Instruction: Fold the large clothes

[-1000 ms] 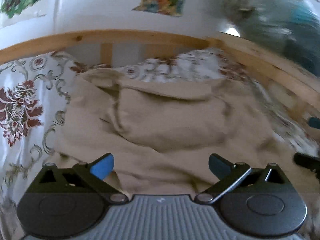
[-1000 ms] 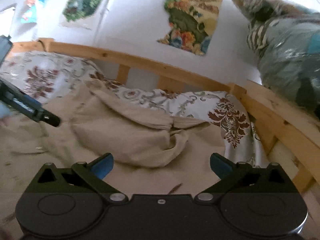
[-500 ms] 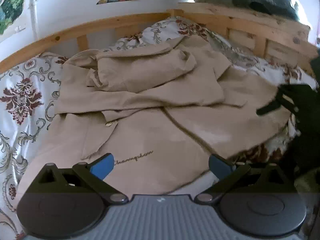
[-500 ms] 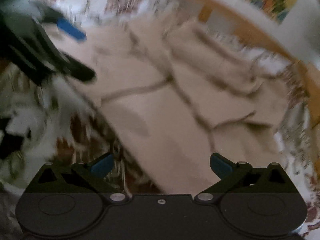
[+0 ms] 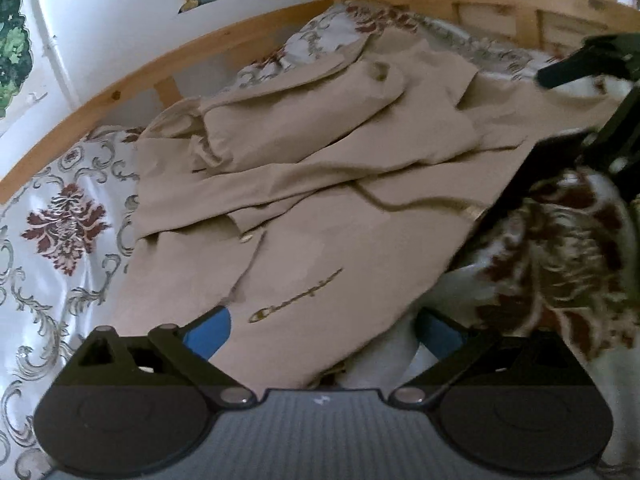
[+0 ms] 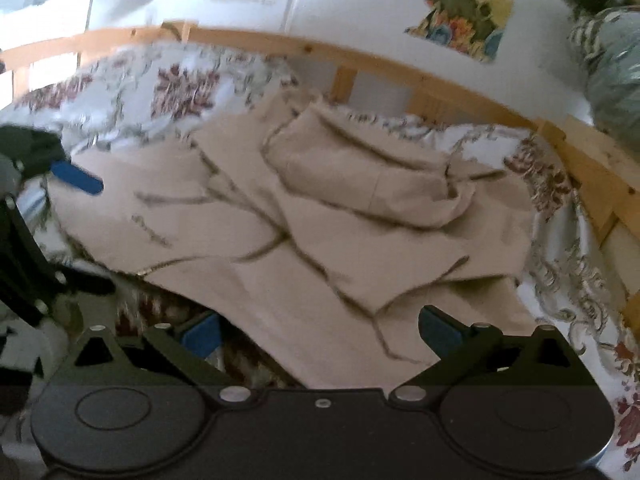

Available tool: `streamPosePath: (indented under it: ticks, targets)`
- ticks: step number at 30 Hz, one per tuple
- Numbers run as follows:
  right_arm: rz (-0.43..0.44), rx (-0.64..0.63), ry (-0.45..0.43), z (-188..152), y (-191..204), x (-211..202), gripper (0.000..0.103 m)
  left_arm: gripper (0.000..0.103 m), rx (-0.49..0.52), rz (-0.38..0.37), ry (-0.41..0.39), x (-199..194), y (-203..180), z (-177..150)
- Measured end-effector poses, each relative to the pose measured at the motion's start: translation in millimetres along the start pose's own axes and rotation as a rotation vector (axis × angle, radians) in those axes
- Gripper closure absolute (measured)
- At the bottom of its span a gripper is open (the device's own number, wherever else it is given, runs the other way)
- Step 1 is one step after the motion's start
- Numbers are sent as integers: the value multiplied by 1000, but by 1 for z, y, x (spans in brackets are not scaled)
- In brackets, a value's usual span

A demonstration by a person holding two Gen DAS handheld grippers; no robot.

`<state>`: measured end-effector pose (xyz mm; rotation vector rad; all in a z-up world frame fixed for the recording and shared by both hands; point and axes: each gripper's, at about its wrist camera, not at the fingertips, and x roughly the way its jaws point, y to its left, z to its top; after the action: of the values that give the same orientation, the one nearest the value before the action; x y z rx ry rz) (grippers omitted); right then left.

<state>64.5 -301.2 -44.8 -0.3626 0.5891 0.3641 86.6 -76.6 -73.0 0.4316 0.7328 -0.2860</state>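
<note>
A large beige hooded jacket (image 5: pixel 312 208) lies spread on the bed with its hood and sleeves bunched at the far side; it also shows in the right wrist view (image 6: pixel 320 232). My left gripper (image 5: pixel 324 334) is open, its jaws wide apart over the jacket's near hem by the embroidered logo (image 5: pixel 296 298). My right gripper (image 6: pixel 320 330) is open over the jacket's near edge. The right gripper shows at the right of the left wrist view (image 5: pixel 592 92); the left gripper shows at the left of the right wrist view (image 6: pixel 44 168).
The bed has a white floral sheet (image 5: pixel 60 232) and a wooden rail (image 5: pixel 168 68) along the far side and the right (image 6: pixel 580 160). Pictures hang on the white wall (image 6: pixel 460 12). A wrapped bundle (image 6: pixel 612 72) sits at the upper right.
Both grippers have pulled back from the far bunched part to the jacket's near edge. The right wrist view swung and now faces the jacket squarely. Both stay open.
</note>
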Motion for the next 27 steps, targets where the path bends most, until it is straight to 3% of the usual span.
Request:
streamPosePath:
  ticks: [5, 7, 9, 12, 15, 17, 18, 19, 20, 22, 24, 27]
  targets:
    - [-6, 76, -28, 0, -14, 0, 1, 22, -13, 13, -9, 3, 13, 20]
    - [-11, 73, -26, 0, -14, 2, 1, 38, -28, 4, -46, -1, 19, 29]
    - [-7, 71, -32, 0, -13, 2, 1, 70, -50, -49, -73, -5, 26, 39]
    - [82, 76, -39, -1, -11, 2, 1, 80, -78, -87, -77, -3, 33, 52]
    - [103, 5, -26, -2, 0, 4, 12, 81, -88, -75, -98, -3, 35, 59]
    - [71, -40, 28, -3, 8, 13, 41, 77, -107, -81, -92, -3, 37, 57]
    - [54, -46, 63, -4, 9, 19, 50, 70, -120, -101, -80, -2, 40, 52]
    - [39, -38, 93, -5, 7, 24, 79, 65, -137, -117, -78, -2, 43, 45]
    - [-11, -26, 104, -6, 4, 26, 86, 54, -153, -117, -81, -4, 47, 36]
    - [-85, 16, 79, -5, -5, 23, 84, 51, -155, -62, -68, -7, 52, 16]
    - [-107, 73, 25, -2, -14, 12, 84, 51, -158, -11, -49, -8, 58, 0]
    - [-175, 35, -11, -1, -12, 2, 80, 50, -172, 47, -42, -10, 69, -13]
